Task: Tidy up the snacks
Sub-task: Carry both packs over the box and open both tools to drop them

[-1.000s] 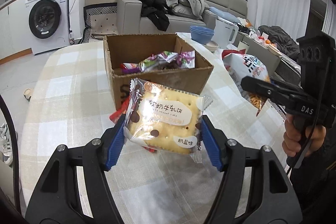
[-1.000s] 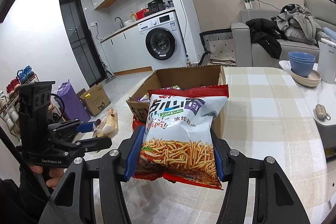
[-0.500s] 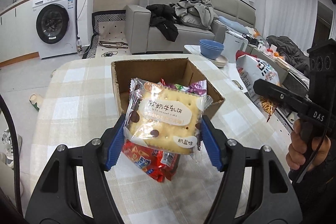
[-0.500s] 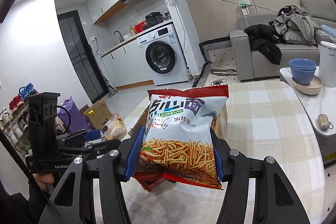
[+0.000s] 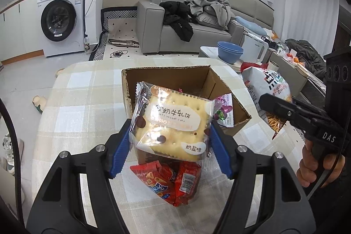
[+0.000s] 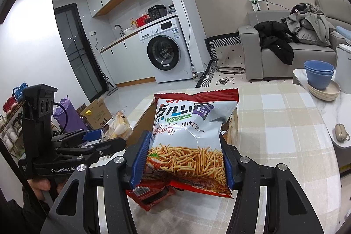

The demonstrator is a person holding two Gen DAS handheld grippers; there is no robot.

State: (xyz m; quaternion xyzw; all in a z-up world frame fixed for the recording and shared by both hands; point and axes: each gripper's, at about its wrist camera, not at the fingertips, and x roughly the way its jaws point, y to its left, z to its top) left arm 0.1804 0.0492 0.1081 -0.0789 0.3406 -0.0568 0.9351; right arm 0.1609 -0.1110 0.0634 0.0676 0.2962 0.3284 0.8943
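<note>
My left gripper is shut on a clear-wrapped cracker pack, held above the near edge of an open cardboard box with purple snack packets inside. Red snack packets lie on the table in front of the box. My right gripper is shut on a white and red bag of fried sticks, held in the air right of the box. That bag also shows in the left wrist view, and the cracker pack shows in the right wrist view.
The table has a checked beige cloth. Blue bowls and a white kettle stand on a side table beyond it. A small pouch lies at the right. A sofa and washing machine stand behind.
Both grippers have risen with their snacks. The left one now looks down into the box, and the red packets in front of it have come into view.
</note>
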